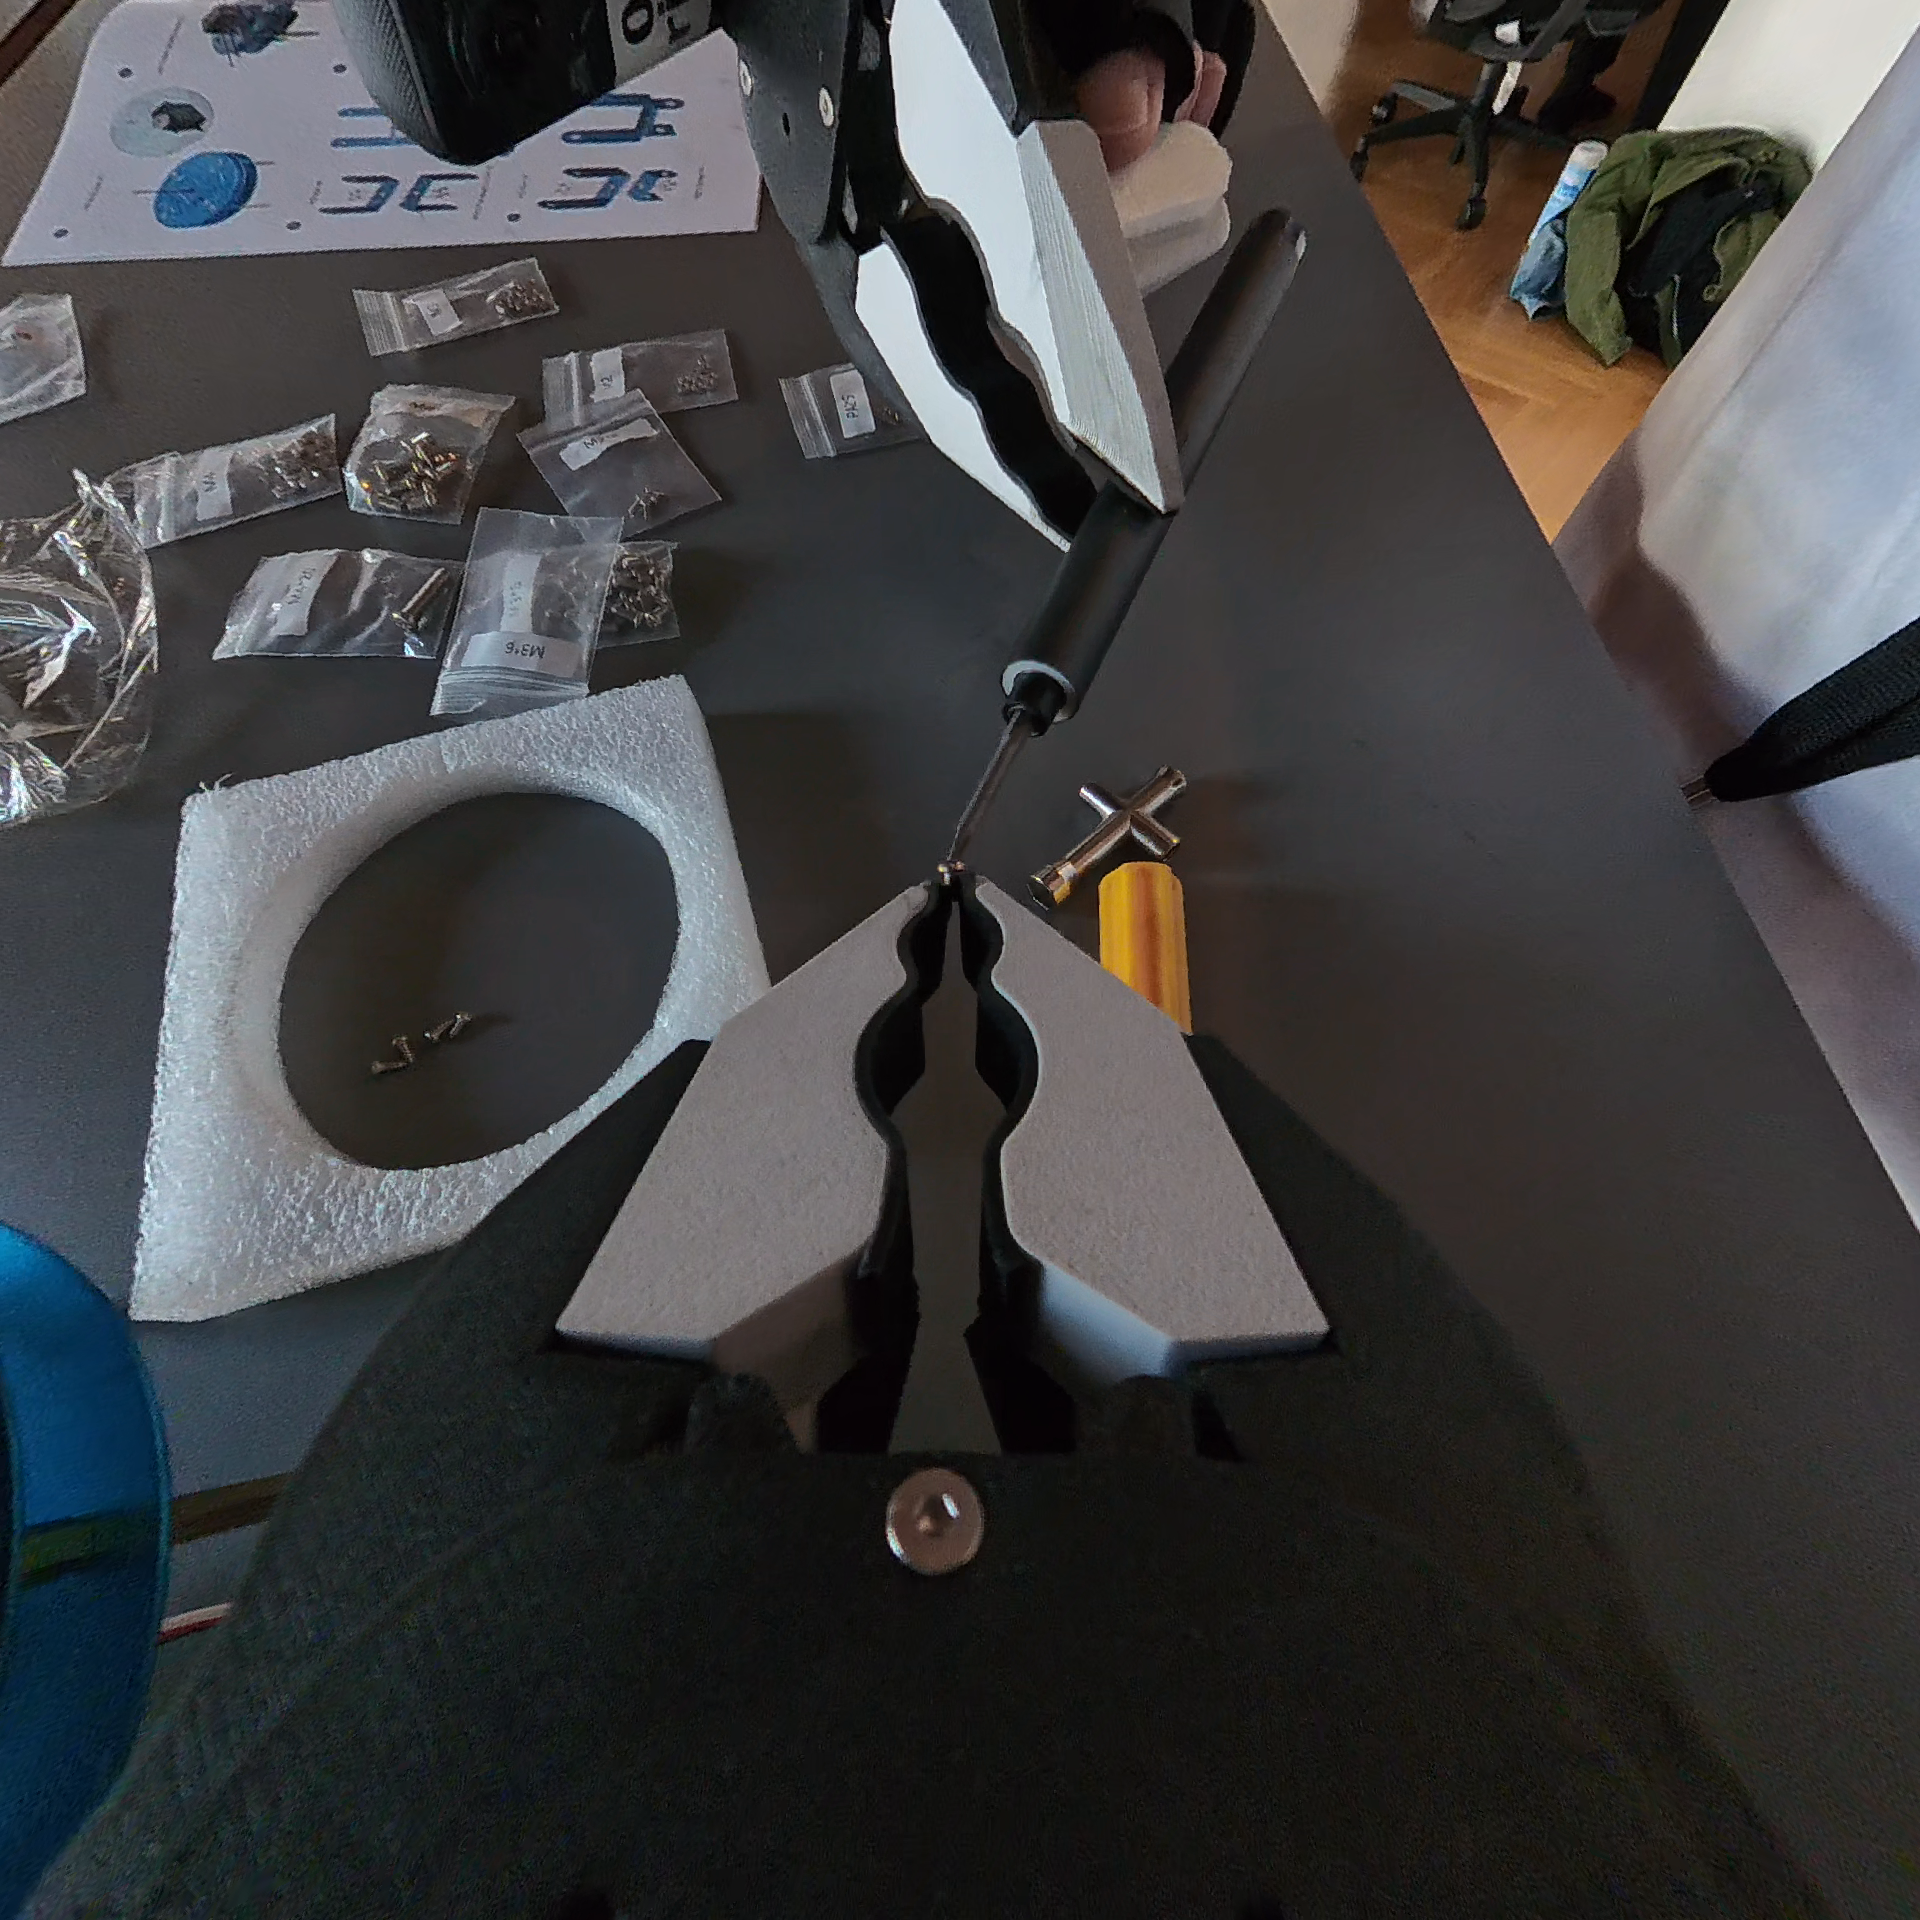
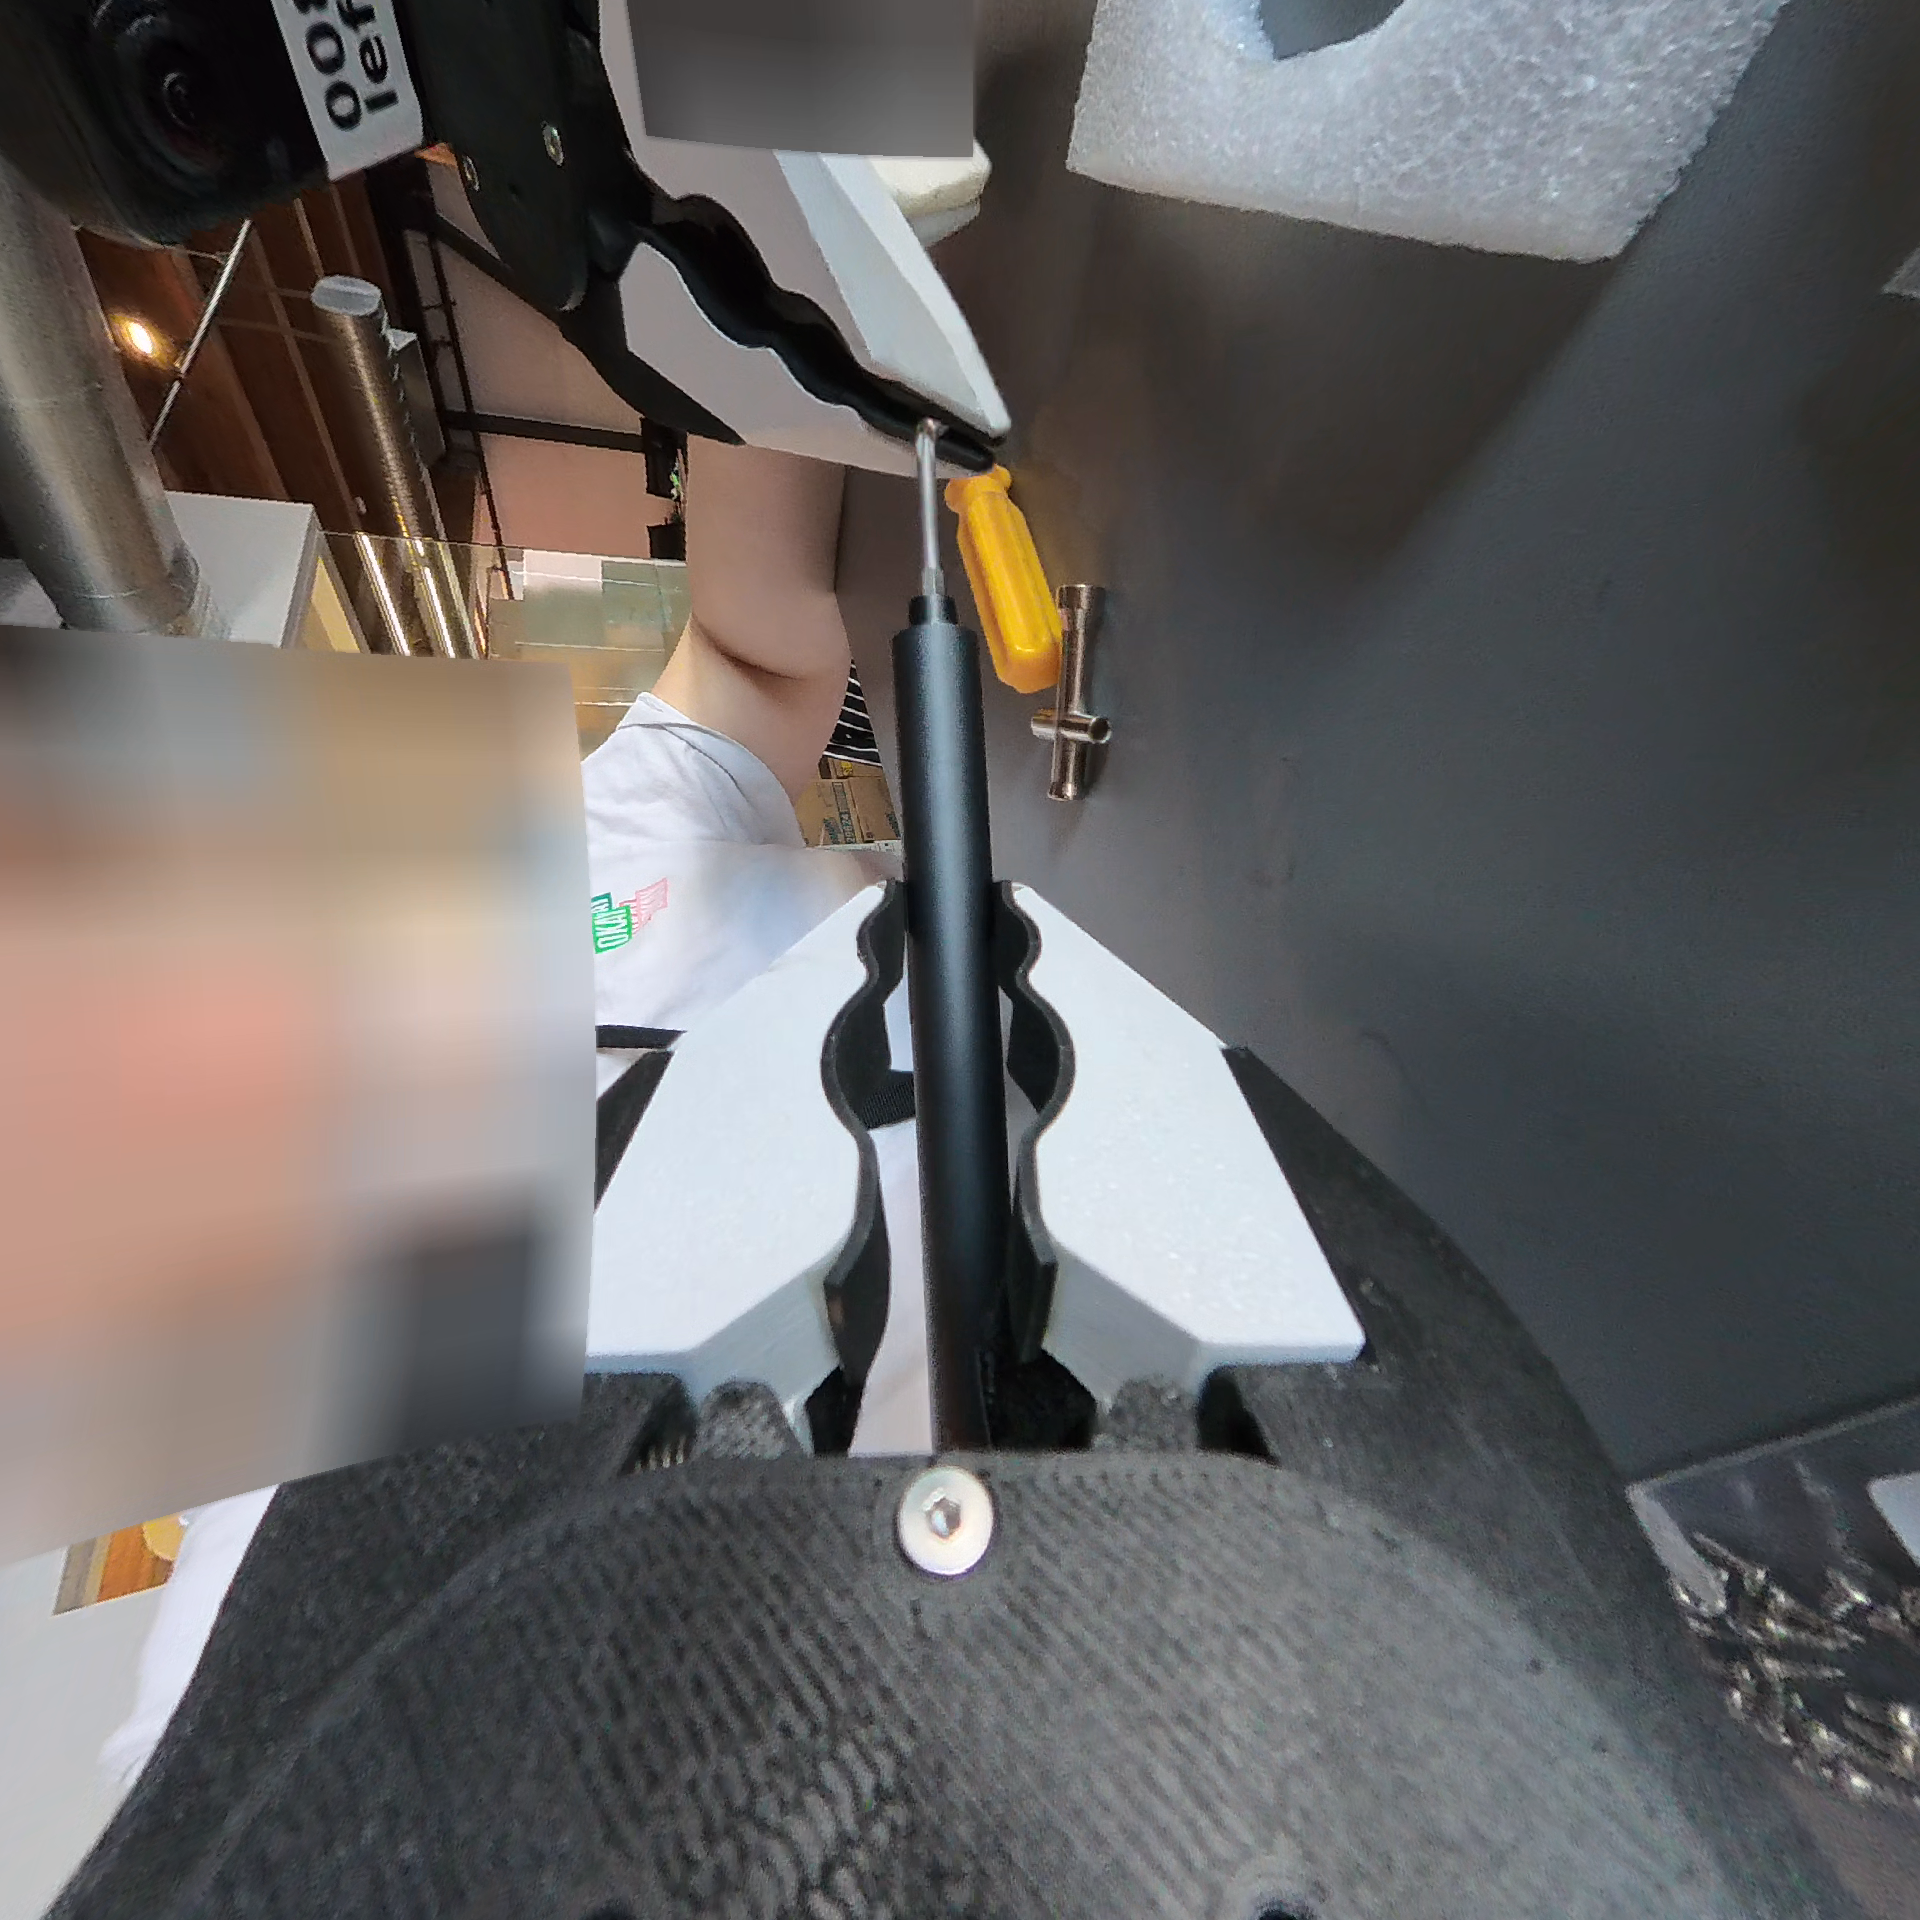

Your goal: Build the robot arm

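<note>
Overhead, right gripper (image 1: 1117,509) clamps the black screwdriver (image 1: 1132,571) — tip meets left gripper (image 1: 951,883), pinching a screw (image 1: 950,871).

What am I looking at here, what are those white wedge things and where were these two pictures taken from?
The white wedges are the two fingers of a hand-held grasping tool; a person carries one in each hand, each with a camera looking along its fingers. One picture is from the left tool, the other from the right tool.

The right tool is shut on a black screwdriver. The left tool's fingertips pinch a tiny screw, and the screwdriver's tip meets it.

On the dark table lie a yellow-handled screwdriver, a metal cross wrench, a white foam frame with loose screws inside its hole, small bags of screws and a printed sheet.
</note>
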